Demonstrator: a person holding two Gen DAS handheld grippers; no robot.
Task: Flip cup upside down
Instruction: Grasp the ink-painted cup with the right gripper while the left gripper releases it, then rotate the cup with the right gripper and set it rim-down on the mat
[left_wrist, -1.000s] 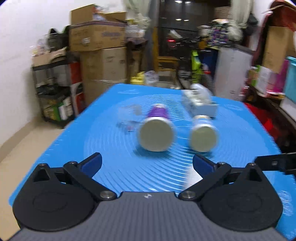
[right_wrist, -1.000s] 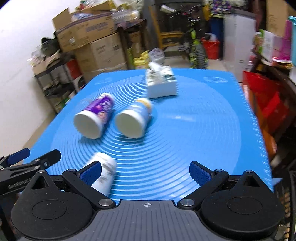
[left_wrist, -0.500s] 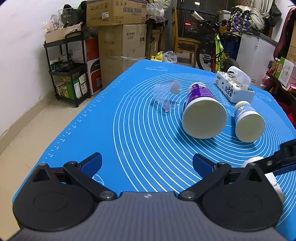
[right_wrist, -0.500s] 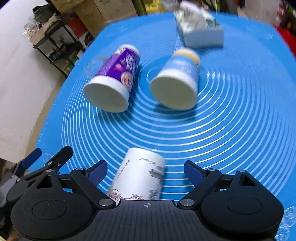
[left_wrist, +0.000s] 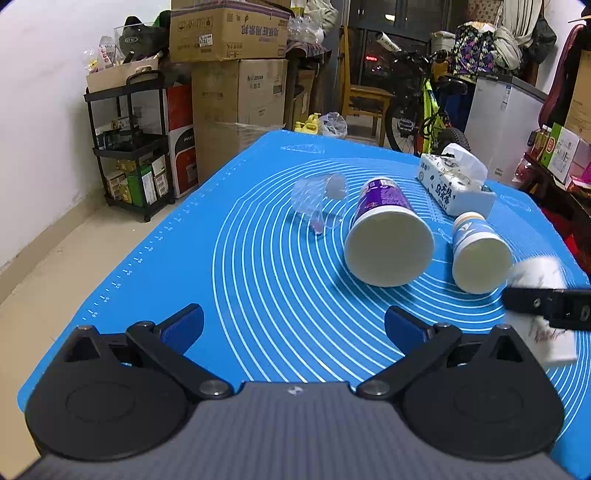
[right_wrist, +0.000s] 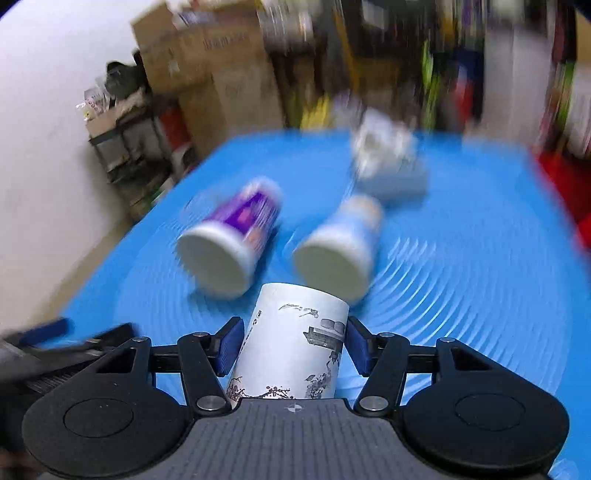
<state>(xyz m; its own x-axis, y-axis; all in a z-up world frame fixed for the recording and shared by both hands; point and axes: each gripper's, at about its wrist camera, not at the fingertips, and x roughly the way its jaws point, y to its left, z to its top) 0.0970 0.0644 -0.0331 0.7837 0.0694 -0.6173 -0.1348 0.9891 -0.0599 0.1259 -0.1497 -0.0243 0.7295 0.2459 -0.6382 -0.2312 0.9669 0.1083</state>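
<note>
While the left gripper (left_wrist: 293, 323) hangs spread wide and empty above the blue mat (left_wrist: 258, 288), the right gripper (right_wrist: 292, 345) clamps the white printed cup (right_wrist: 295, 347) at the mat's near edge, just in front of two cups lying sideways.

Left gripper (left_wrist: 293, 325) held level and low, jaws spread wide with nothing between the blue pads. Right gripper (right_wrist: 291, 343) with jaws drawn in, both blue pads (right_wrist: 229, 345) pressed against the sides of a white printed cup (right_wrist: 295, 347) filling the gap between them.
</note>
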